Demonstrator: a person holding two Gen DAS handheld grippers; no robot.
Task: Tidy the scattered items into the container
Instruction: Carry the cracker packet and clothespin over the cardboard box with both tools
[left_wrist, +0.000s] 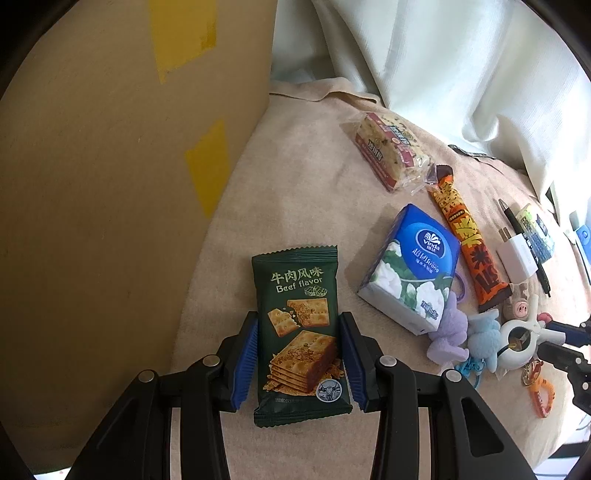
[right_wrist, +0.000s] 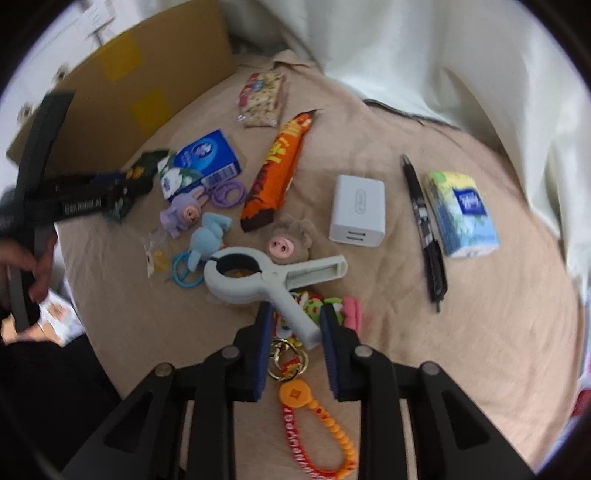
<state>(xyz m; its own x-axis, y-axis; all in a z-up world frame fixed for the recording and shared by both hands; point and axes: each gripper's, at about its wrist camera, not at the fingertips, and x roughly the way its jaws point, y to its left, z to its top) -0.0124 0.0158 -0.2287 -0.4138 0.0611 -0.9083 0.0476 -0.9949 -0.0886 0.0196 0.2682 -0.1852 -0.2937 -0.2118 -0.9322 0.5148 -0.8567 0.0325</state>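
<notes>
Both blue-padded jaws of the left gripper bracket a green beef-flavour cracker packet lying on the beige cloth; whether the pads press it or merely flank it cannot be told. Left of it stands the cardboard box, its wall marked with 2 yellow tape patches. Spread apart, the right gripper straddles 1 handle of a white clamp without clearly touching it. Farther off lie a blue tissue pack, an orange snack bar, a white charger and a black pen.
</notes>
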